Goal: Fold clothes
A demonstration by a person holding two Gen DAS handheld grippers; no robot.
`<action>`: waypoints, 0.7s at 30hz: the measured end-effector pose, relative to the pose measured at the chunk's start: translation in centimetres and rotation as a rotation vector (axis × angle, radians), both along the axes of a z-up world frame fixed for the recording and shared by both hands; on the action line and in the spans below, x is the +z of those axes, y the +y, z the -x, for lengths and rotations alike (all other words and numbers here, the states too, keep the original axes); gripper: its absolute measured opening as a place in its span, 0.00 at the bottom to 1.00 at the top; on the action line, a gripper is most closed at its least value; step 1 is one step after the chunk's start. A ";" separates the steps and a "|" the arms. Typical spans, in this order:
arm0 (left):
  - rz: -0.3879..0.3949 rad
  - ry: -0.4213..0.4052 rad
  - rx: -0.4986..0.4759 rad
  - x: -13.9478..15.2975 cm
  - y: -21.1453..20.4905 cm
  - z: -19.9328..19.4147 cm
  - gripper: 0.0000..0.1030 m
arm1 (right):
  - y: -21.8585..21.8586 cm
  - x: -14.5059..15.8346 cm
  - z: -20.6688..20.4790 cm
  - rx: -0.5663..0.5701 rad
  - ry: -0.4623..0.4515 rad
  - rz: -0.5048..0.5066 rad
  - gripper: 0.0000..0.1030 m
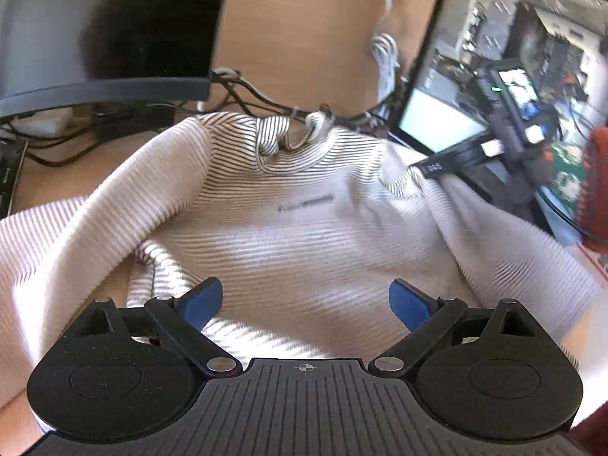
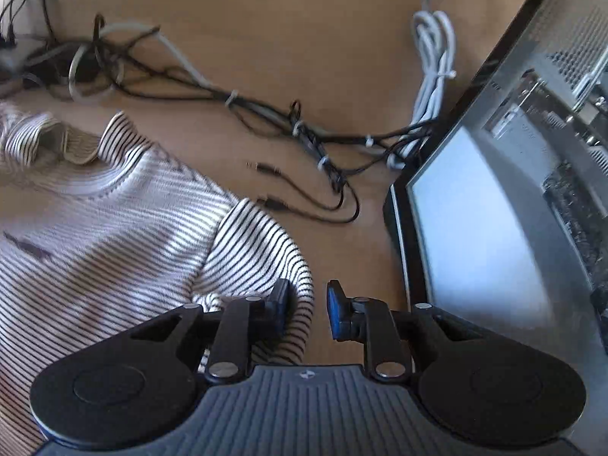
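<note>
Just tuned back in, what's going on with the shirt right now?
A person with a handheld gripper in each hand is folding a white, dark-striped knit top spread on the wooden desk. The left gripper hovers wide open over the top's body, holding nothing. The right gripper is nearly closed around a striped sleeve fold at the top's edge, beside the computer case; a firm pinch isn't clear.

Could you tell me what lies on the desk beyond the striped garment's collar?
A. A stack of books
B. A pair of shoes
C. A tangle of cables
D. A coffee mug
C: a tangle of dark and white cables runs across the wooden desk just past the striped garment.
</note>
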State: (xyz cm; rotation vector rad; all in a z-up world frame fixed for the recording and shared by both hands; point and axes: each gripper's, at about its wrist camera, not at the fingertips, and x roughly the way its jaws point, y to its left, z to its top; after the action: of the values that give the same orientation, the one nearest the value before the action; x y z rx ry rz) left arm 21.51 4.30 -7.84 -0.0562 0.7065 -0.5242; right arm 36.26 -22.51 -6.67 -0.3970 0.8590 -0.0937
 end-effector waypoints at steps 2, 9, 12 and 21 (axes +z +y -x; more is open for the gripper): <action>-0.011 0.006 -0.017 0.1 -0.1 0.6 0.95 | 0.6 -0.4 0.8 0.022 -0.010 0.030 0.23; 0.007 0.044 0.015 0.3 0.2 0.7 0.98 | 0.5 5.5 5.8 0.036 -0.117 -0.198 0.47; 0.005 0.052 0.025 0.5 0.3 0.2 0.99 | -0.2 8.8 10.6 0.042 -0.152 -0.317 0.57; 0.026 0.047 0.013 0.5 0.3 -0.1 1.00 | -2.0 8.1 23.2 -0.075 -0.059 -0.494 0.80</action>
State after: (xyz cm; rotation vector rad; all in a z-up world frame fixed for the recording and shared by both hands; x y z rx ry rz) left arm 21.65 4.60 -7.36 -0.0974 0.7451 -0.5213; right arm 13.03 -24.52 1.48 0.1003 0.8077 0.0389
